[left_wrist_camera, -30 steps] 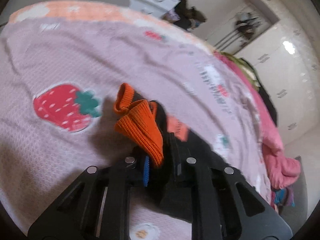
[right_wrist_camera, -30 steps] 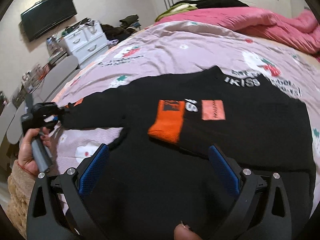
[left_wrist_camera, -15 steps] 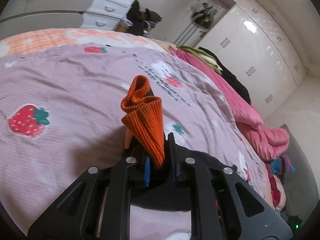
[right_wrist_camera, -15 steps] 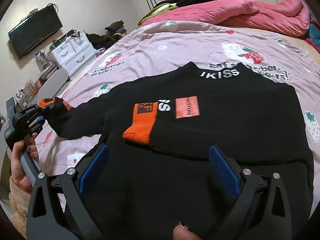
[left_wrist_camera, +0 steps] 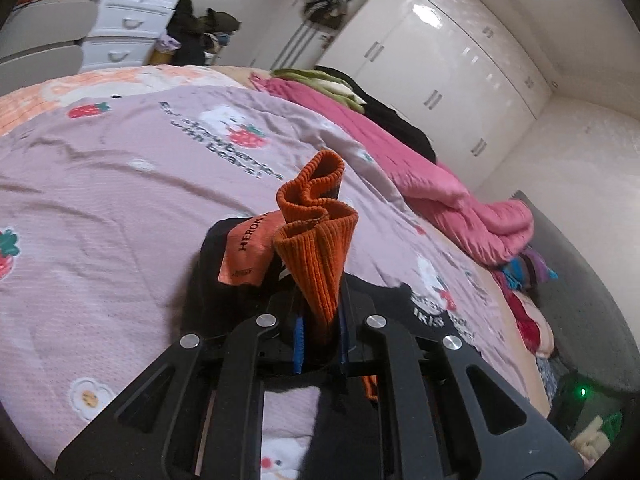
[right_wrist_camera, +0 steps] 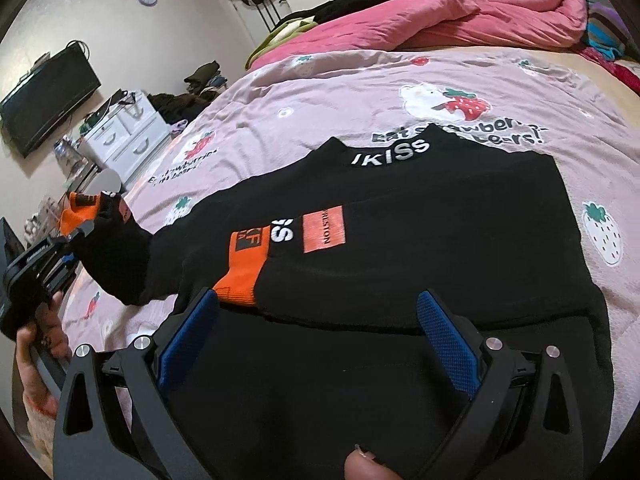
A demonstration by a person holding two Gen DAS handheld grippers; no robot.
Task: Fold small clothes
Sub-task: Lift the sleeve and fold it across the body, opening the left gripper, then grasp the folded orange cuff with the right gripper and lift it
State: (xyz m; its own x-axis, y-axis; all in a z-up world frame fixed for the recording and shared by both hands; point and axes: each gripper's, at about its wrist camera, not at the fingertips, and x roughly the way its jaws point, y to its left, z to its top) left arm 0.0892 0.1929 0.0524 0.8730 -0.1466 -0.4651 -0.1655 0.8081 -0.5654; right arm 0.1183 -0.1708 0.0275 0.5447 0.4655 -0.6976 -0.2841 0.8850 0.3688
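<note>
A small black sweater (right_wrist_camera: pixel 420 216) with orange cuffs and an "IKISS" collar lies flat on the lilac strawberry bedspread (right_wrist_camera: pixel 328 92). Its right sleeve is folded across the chest, orange cuff (right_wrist_camera: pixel 244 264) near my right gripper's left finger. My right gripper (right_wrist_camera: pixel 316 332) is open and empty, hovering over the sweater's lower body. My left gripper (left_wrist_camera: pixel 320 332) is shut on the other sleeve's orange ribbed cuff (left_wrist_camera: pixel 316 236) and holds it lifted above the bed; it shows at the left in the right wrist view (right_wrist_camera: pixel 60 240).
A pink duvet (right_wrist_camera: pixel 460 12) and dark clothes are heaped along the far side of the bed. White drawers (right_wrist_camera: pixel 124 136) and a wall TV (right_wrist_camera: pixel 44 96) stand to the left. White wardrobes (left_wrist_camera: pixel 432 68) line the far wall.
My left gripper has lifted the orange cuff and sleeve up off the bedspread and swung toward the sweater body. My right gripper has drawn back slightly and stays open.
</note>
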